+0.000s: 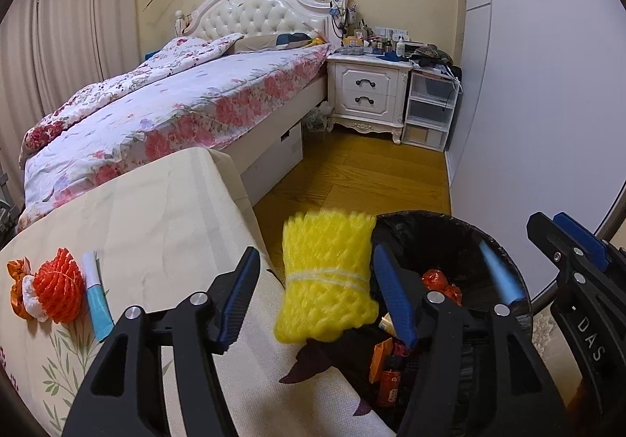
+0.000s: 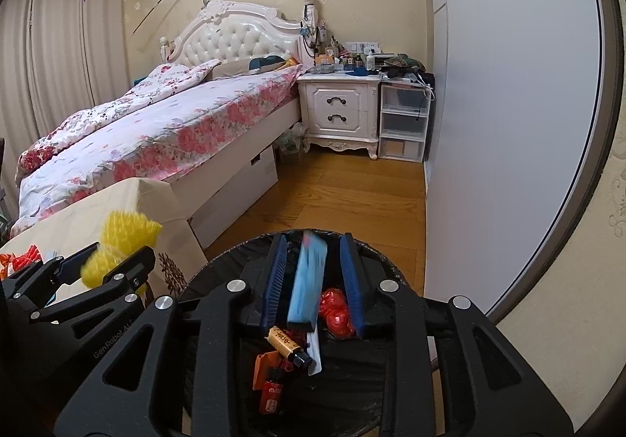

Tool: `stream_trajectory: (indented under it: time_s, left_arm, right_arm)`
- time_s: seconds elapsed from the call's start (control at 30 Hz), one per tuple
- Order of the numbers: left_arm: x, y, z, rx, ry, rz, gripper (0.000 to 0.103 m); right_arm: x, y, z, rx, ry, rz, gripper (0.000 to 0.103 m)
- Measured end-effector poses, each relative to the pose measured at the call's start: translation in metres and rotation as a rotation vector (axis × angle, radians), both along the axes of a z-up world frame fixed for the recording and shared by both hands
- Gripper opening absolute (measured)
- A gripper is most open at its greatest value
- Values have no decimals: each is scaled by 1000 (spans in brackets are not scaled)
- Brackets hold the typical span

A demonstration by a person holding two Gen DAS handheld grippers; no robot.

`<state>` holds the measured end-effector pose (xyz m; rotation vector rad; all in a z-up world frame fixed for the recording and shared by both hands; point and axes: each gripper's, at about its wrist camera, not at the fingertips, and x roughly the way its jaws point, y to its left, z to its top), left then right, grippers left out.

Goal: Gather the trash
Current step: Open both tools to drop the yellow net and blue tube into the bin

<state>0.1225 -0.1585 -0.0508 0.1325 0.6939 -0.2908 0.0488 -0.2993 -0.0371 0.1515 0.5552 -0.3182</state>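
Bedroom, wood floor (image 2: 352,194) | black-lined trash bin (image 2: 250,253) beside cloth-covered table (image 1: 148,210) | left gripper (image 1: 317,280) spread open, yellow foam net (image 1: 326,276) loose between its pads | right gripper (image 2: 315,276) parted, blue packet (image 2: 307,280) untouched between pads, over bin

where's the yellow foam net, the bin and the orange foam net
yellow foam net (image 1: 326,280), left wrist view, middle of its mesh by the white band
bin (image 1: 411,220), left wrist view, far rim of its black liner
orange foam net (image 1: 58,286), left wrist view, middle of the ribbed mesh, on the cloth
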Motion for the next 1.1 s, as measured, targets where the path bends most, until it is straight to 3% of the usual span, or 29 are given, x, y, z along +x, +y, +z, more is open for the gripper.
stream_trajectory:
  time_s: [0.17,0.3,0.77,1.1]
  left_arm:
    - [2,2,-1,-10,11,15,75]
    - [1,1,-1,-14,17,20,77]
    - [-1,5,1,-3,13,31,80]
    - [-7,16,6,19,-7,62,81]
  right_arm:
    - [2,-3,-1,-1,1,-12,36]
    - [4,-3,0,-4,0,-19,42]
    - [4,-7,-1,-5,8,-31,53]
    - [4,0,-2,-16,18,-22,68]
